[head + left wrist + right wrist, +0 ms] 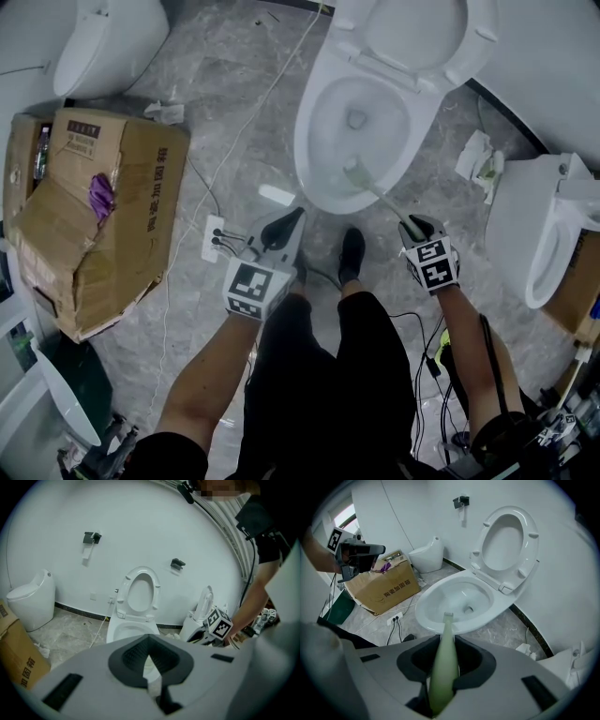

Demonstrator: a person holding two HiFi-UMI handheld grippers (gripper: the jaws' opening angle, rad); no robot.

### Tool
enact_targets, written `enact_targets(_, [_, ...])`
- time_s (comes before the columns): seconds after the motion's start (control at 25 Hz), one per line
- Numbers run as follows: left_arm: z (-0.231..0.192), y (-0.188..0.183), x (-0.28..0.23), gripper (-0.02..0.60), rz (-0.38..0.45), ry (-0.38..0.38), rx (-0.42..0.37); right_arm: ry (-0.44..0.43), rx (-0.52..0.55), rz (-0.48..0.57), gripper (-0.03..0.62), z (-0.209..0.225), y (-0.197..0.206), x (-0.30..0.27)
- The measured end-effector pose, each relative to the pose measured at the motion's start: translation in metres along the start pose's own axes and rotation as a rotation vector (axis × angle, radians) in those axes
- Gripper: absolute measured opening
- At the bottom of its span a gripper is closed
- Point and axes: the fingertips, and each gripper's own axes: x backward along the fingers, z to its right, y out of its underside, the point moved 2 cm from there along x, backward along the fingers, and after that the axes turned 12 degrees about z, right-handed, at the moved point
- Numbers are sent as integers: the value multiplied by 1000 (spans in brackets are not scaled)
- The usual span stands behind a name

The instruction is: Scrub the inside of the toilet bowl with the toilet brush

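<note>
One toilet brush [380,195] in toilet bowl [302,145] — right gripper [415,230] fingers clamping handle

The head camera looks steeply down on the toilet bowl [323,103] and grey floor [234,122]. The left gripper [294,217] camera faces the bowl, raised seat [123,595] and white wall [140,527] nearly level. The right gripper [413,225] camera rides close to the rim [425,619], angled down along the toilet brush [443,667]. All three share the bowl and the cardboard box [103,206].

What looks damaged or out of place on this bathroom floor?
The cardboard box at left is crushed, its top caved in. A power strip lies on the floor close to the toilet, which looks risky, and crumpled paper lies beyond the box.
</note>
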Motion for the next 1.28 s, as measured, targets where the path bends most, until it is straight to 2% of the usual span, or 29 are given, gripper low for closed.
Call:
enact_targets(0.28, [-1,1,4,3,8,-39,8,-28,-1,8,104,-9,1,3])
enact_targets(0.68, [1,-2,10,3,15,-48,15,-68,-27,22,104,-40,-1,2])
enact_targets(1.28, [-3,-8,29,3,25,-71,14,-85,-77,57,104,-65,-26,-9])
